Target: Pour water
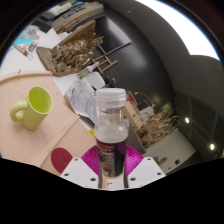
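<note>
The jaws (111, 172) were pinching a bottle (111, 128), with the magenta pads (93, 160) pressed against its lower part on either side. The bottle was clear plastic with a white screw cap (111, 98) in place, and a dark label band ran around it at the level of the pads. It stood roughly upright between the fingers, its base hidden behind them, so whether it rested on anything could not be told.

Just to the left of the fingers, a small dark red round item (62, 158) lay on the worktop (45, 140); what it was could not be told. The worktop surface was pale and ran away at a tilt.

Further left on the worktop stood a yellow-green mug (34, 106), upright, handle turned to the left, well apart from the bottle. Its contents could not be seen.

Between mug and bottle, just beyond the bottle's shoulder, lay a crumpled clear plastic bag (80, 98).

Behind the bottle to the right sat a heap of light wooden pieces (158, 126). A similar wooden heap (76, 52) sat farther off at the back, with boxes and papers (30, 40) near it, too small to identify.
</note>
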Demonstrator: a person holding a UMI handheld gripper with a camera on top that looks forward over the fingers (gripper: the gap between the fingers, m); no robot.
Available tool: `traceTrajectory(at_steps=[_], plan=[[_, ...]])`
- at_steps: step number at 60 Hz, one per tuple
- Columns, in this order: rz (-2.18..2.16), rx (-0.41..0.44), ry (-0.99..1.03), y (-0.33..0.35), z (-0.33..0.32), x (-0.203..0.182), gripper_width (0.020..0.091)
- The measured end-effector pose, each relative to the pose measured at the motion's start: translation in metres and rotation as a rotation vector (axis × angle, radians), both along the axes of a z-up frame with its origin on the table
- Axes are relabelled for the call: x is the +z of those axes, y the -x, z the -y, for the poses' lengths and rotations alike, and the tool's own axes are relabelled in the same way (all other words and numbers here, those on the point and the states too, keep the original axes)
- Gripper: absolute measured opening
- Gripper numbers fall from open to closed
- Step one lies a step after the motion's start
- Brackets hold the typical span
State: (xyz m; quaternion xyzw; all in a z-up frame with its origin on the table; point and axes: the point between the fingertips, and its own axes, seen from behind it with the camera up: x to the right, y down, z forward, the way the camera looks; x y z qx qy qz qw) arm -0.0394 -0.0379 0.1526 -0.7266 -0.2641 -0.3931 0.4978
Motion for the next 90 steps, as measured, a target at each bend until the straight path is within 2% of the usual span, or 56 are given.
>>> traceTrajectory(at_steps=[19,28,35,42,53,61,65,82,90], plan=[[0.657,0.137,-0.008,0.042,-0.045,0.018,0.0277],[0.793,0.200,-0.007,0.059,-0.050,0.014,0.0277],[0.793,0.211,-0.003,0.064,-0.050,0.010,0.0277],[0.634,0.170,0.013,0.059,-0.047,0.009,0.0278],[-0.075,-0.031,0.031,0.031,-0.031,-0.001,0.0279],[-0.591,-0.139,0.055,0.026,-0.020,-0.036,0.0280],[-0.763,-0.161,0.058,0.027,-0.013,-0.053,0.0279],[-0.922,-0.123,0.070,0.038,-0.009,-0.106,0.0281],[-0.922,-0.111,0.031,0.037,-0.007,-0.111,0.0332]])
